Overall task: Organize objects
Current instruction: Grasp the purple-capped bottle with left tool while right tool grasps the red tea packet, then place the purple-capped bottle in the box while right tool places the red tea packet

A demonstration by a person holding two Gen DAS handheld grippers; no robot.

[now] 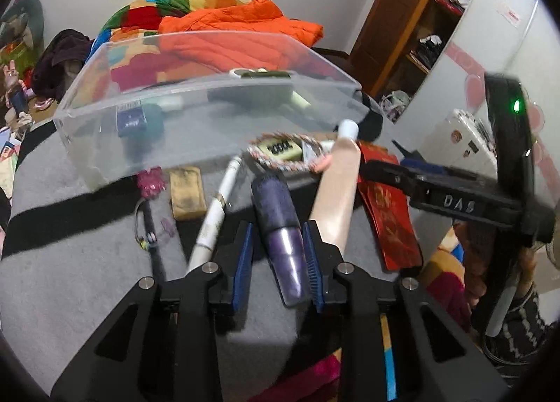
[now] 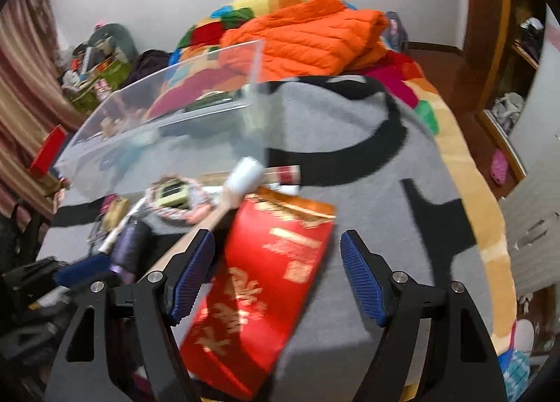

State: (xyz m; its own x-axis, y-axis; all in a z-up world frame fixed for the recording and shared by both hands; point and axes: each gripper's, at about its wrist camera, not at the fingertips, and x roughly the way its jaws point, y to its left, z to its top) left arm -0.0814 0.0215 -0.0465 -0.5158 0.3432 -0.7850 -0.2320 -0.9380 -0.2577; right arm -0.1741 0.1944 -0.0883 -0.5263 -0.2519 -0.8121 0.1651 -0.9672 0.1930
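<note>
My left gripper (image 1: pixel 278 255) is shut on a dark purple bottle (image 1: pixel 280 223), whose wide body sits between the blue pads on the grey blanket. A peach tube with a white cap (image 1: pixel 336 192) lies just right of it. My right gripper (image 2: pixel 277 239) stands open above a red packet with gold lettering (image 2: pixel 266 283), which lies between and under its fingers. In the left wrist view, the right gripper (image 1: pixel 381 160) reaches in from the right over that red packet (image 1: pixel 388 223). The clear plastic bin (image 1: pixel 210 115) stands beyond both and holds a few items.
In front of the bin lie a white tube (image 1: pixel 220 206), a tan bar (image 1: pixel 187 192), a pink clip (image 1: pixel 150 185), a black cord (image 1: pixel 150 227) and a braided loop around a pale green block (image 1: pixel 280 151). An orange jacket (image 2: pixel 304 41) is heaped behind. The bed edge (image 2: pixel 490 227) curves away at the right.
</note>
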